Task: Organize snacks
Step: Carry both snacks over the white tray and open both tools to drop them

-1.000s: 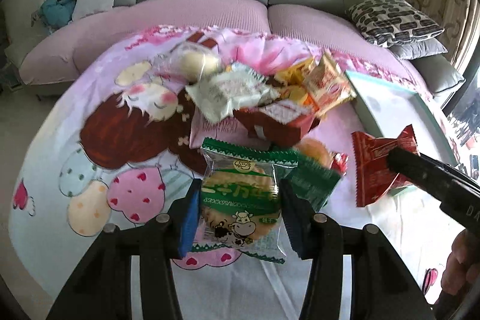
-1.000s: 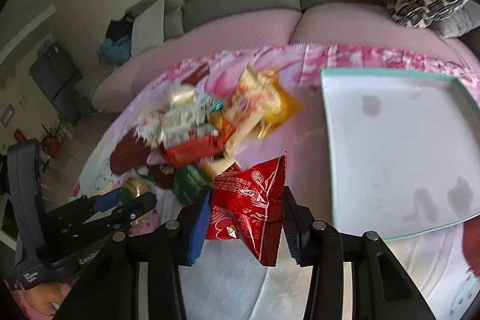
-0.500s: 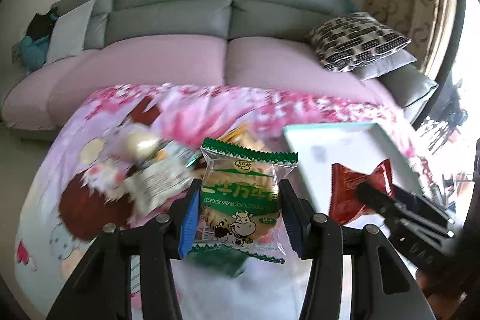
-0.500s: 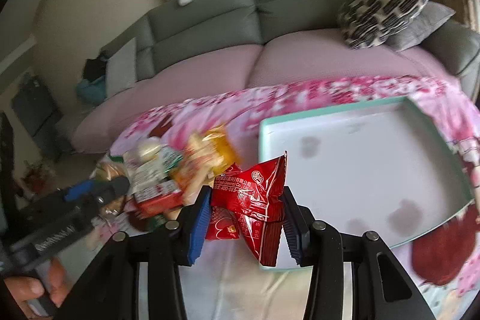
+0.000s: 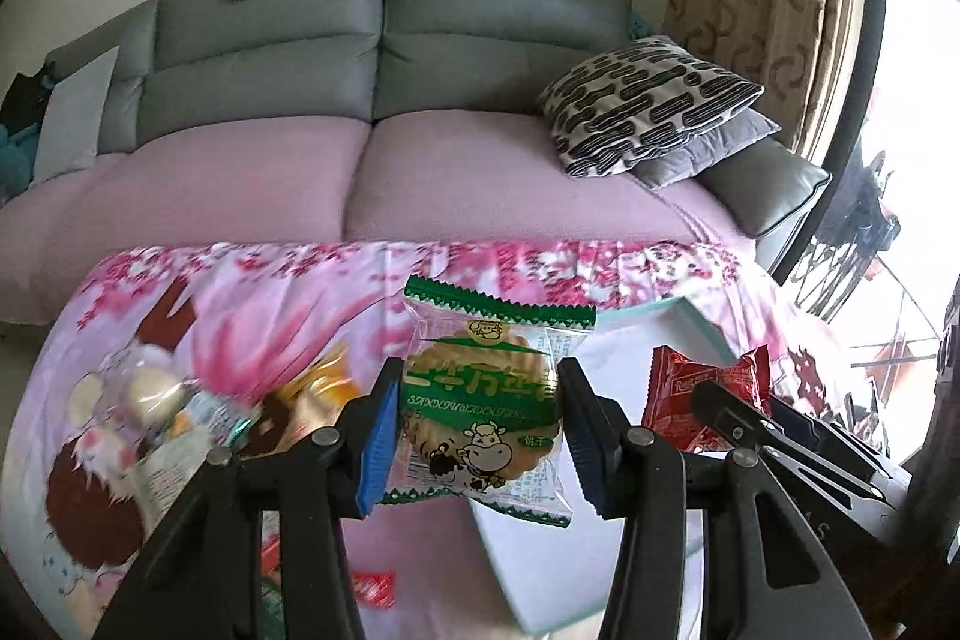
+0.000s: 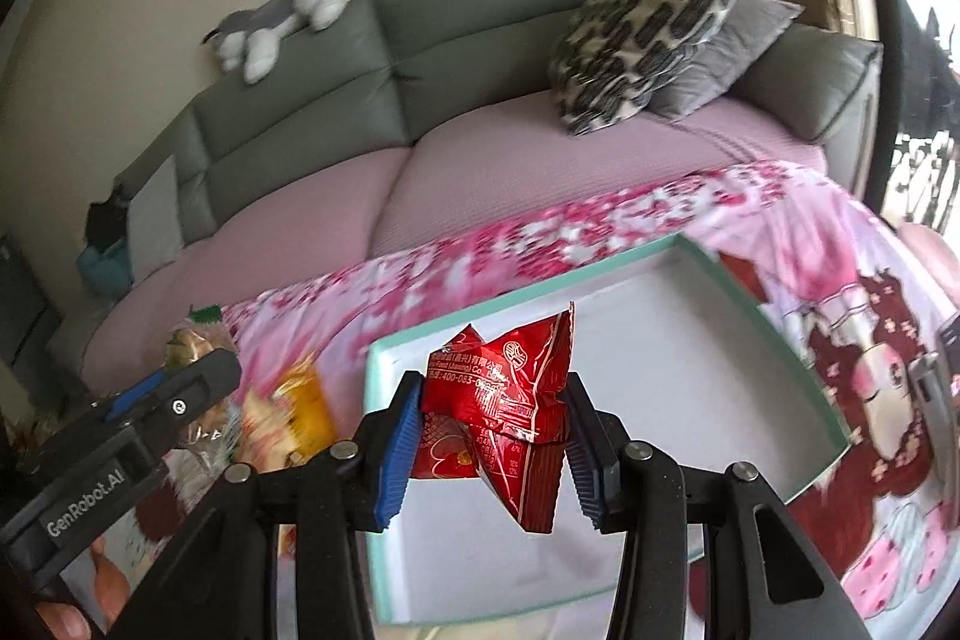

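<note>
I hold 2 snacks up off cloth (image 5: 252, 292) so both clear tray (image 6: 798, 364) rim — left gripper (image 5: 477, 436) clamps green cookie packet (image 5: 486, 400), right gripper (image 6: 489, 451) clamps red packet (image 6: 510, 412) above tray. Remaining pile (image 6: 288, 406) sits left of tray.

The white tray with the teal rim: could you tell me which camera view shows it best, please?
The right wrist view: the tray shows nearly whole, its rim visible behind the red snack packet. The left wrist view catches only its corner, mostly hidden behind the green biscuit packet.
</note>
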`<control>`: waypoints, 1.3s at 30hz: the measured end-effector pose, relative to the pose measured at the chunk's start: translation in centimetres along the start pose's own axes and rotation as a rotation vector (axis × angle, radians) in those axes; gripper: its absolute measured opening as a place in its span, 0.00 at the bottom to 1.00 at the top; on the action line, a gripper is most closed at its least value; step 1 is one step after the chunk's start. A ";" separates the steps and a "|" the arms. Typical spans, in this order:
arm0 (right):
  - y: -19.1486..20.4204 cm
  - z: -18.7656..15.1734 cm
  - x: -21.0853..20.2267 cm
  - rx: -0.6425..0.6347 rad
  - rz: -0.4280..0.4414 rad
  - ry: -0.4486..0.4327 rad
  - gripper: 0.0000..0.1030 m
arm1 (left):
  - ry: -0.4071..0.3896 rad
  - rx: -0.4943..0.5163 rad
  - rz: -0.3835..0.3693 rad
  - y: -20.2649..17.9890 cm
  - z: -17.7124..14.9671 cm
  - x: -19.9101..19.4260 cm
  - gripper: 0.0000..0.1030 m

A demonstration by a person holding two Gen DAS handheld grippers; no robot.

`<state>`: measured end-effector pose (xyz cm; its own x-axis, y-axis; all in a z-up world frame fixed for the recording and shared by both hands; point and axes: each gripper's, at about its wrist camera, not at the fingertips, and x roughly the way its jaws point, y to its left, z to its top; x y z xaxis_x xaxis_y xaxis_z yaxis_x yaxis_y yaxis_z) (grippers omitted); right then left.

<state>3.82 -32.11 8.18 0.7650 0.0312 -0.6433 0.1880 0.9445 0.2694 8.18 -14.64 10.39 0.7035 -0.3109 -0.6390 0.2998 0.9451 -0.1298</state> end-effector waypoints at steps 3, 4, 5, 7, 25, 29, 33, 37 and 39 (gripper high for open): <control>-1.2 0.9 0.6 0.026 -0.021 -0.010 0.46 | -0.012 0.007 -0.017 -1.2 0.6 1.2 0.50; -1.7 1.2 0.9 0.036 -0.027 -0.015 0.46 | -0.014 0.007 -0.018 -1.5 0.6 1.5 0.50; -2.0 1.4 1.2 0.044 -0.030 -0.017 0.46 | -0.016 0.007 -0.020 -1.8 0.7 1.9 0.50; -2.9 1.6 2.0 0.063 -0.040 -0.017 0.46 | -0.014 0.004 -0.024 -2.2 0.8 2.8 0.50; -10.2 0.9 6.3 0.155 -0.224 0.008 0.47 | 0.091 0.035 -0.019 -4.6 -1.2 10.9 0.50; -10.6 0.5 6.9 0.164 -0.230 0.021 0.47 | 0.118 0.032 -0.016 -4.7 -1.9 12.0 0.50; -10.7 0.2 7.2 0.165 -0.233 0.029 0.47 | 0.137 0.026 -0.012 -4.8 -2.3 13.0 0.50; -10.7 0.2 7.2 0.165 -0.232 0.028 0.47 | 0.141 0.029 -0.009 -4.8 -2.5 13.3 0.50; -10.7 0.2 7.2 0.163 -0.230 0.028 0.47 | 0.143 0.029 -0.009 -4.8 -2.5 13.4 0.50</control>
<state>7.44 -42.08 0.86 0.6741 -0.1671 -0.7195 0.4530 0.8629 0.2240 14.55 -23.12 0.61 0.6022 -0.2997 -0.7399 0.3258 0.9384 -0.1149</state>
